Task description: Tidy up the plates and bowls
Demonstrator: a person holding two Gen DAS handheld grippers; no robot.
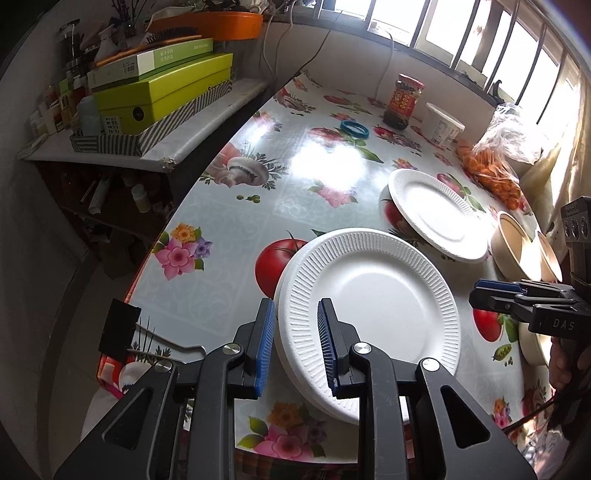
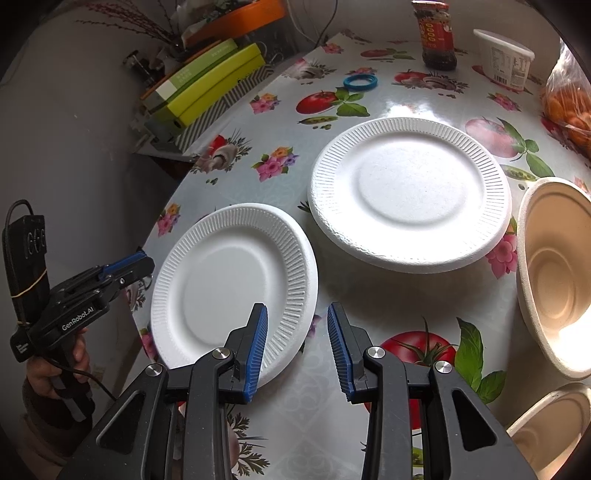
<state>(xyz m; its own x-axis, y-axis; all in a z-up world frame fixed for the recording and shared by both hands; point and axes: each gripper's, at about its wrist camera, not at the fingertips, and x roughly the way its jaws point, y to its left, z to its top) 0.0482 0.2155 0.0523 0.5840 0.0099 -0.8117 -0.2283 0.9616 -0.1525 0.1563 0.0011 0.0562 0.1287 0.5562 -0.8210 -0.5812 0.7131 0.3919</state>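
Hovering unclenched, left gripper (image 1: 296, 343) straddles near foam plate's (image 1: 373, 314) rim at table's (image 1: 229, 258) left edge, possibly touching; right gripper (image 2: 297, 347) released beside it.

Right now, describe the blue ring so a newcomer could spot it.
On the fruit-print tablecloth, look to the far end, where a red-labelled sauce jar stands. The blue ring lies flat beside it, the only blue, open hoop on the table; the white plates are solid discs.

A lived-in home dining corner: a flowery oilcloth-covered bench (image 2: 280, 177) by a barred window (image 1: 461, 33), sauce jar (image 2: 437, 37), cluttered side shelf (image 1: 155, 147).
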